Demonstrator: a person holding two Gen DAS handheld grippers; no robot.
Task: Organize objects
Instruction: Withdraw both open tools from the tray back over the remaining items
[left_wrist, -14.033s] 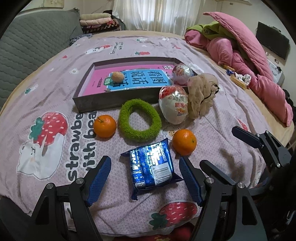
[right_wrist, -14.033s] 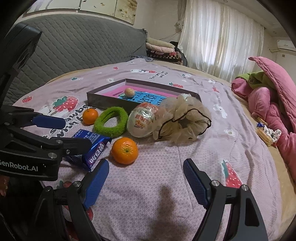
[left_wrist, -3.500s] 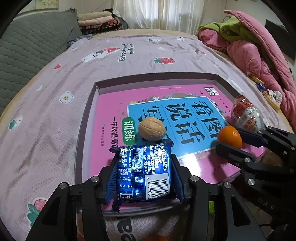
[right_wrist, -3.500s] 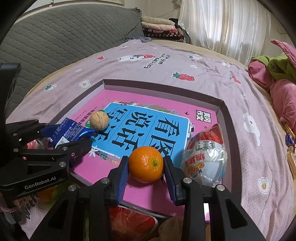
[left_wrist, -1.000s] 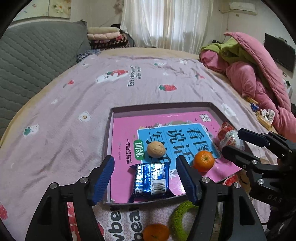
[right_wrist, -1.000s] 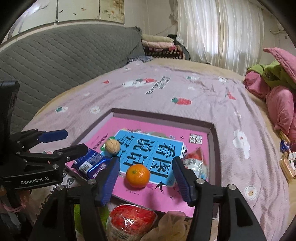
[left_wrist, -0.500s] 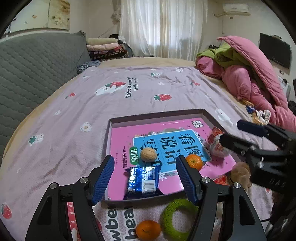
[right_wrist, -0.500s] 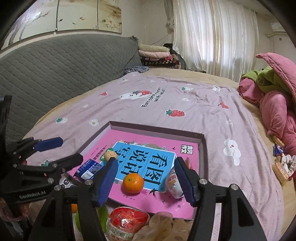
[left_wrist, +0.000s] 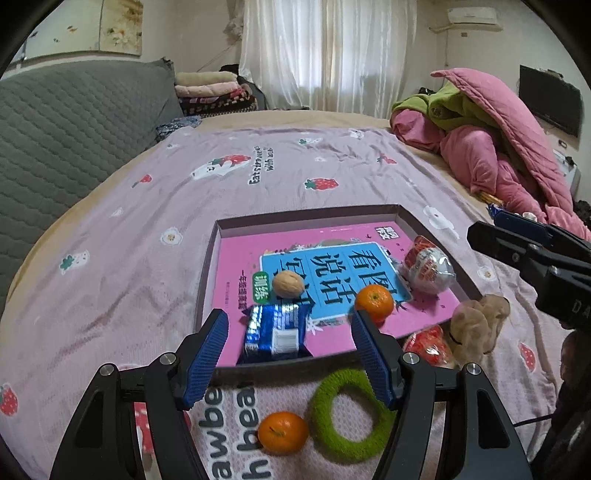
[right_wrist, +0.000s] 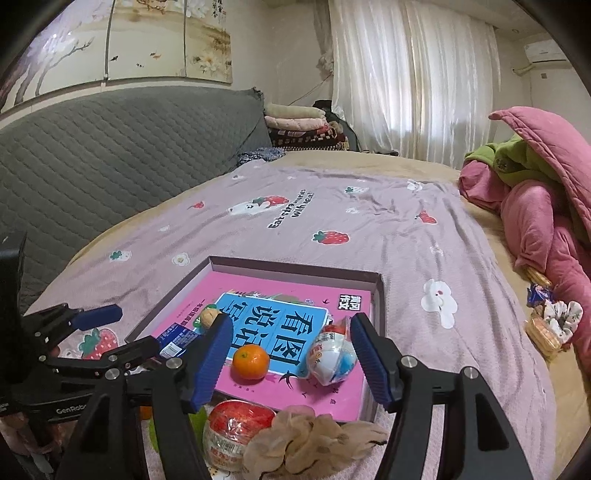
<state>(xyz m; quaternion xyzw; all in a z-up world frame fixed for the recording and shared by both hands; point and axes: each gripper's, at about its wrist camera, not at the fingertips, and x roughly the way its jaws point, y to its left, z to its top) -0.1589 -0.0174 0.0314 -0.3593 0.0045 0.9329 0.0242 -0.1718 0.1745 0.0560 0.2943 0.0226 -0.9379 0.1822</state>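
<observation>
Both tongs, left and right, are retreating from the tray; the right jaws are just widening. Both are gaping, empty. The deposited orange is risking rolling; the second orange is waiting on the bed.

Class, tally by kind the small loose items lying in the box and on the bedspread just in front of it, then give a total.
Oranges: 2
Wrapped toy eggs: 2
Walnut: 1
Blue snack packet: 1
Green ring: 1
Beige scrunchie: 1
Total: 8
</observation>
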